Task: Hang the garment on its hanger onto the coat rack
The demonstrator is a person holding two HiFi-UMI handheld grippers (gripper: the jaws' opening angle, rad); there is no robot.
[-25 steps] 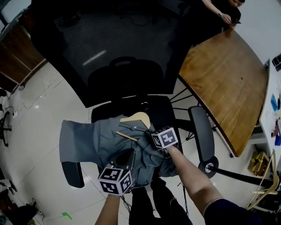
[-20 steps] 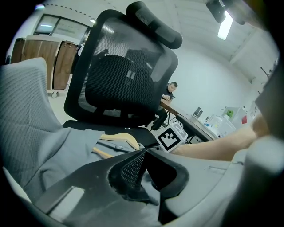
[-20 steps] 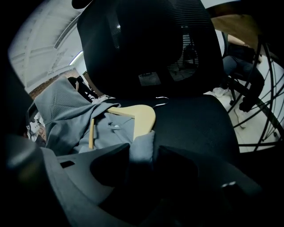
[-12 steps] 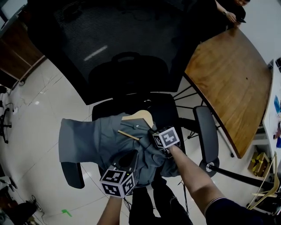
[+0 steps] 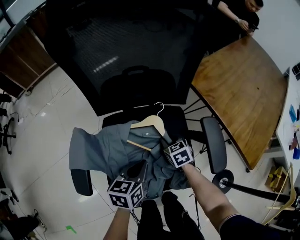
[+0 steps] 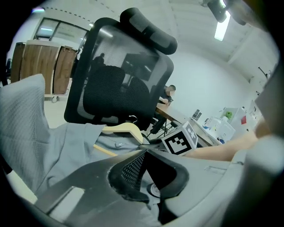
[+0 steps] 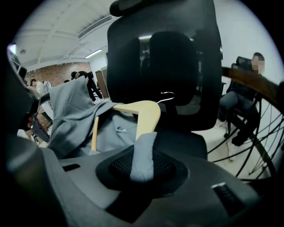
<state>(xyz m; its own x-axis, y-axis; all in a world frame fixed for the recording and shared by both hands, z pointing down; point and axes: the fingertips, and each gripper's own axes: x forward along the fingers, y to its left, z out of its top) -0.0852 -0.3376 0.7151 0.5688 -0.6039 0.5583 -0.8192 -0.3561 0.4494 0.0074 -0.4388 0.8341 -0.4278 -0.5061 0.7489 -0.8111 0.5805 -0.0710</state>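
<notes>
- garment: grey, lies spread over the seat of the black office chair, centre-left of the head view; one sleeve sticks out toward the left edge, over the white tiled floor.
- left gripper: lower centre, marker cube toward the bottom edge. Jaws apart, tips down at the grey cloth; in the left gripper view cloth shows through the gap, nothing clamped.
- hanger: pale wood, metal hook, inside the garment's collar at frame centre, hook pointing at the chair back.
- right gripper: just right of the hanger. Jaws closed on a fold of the garment; the right gripper view shows a grey strip pinched between the pads, below the hanger's shoulder.
- wooden table: right side of frame; a person sits at its far end, upper right.
</notes>
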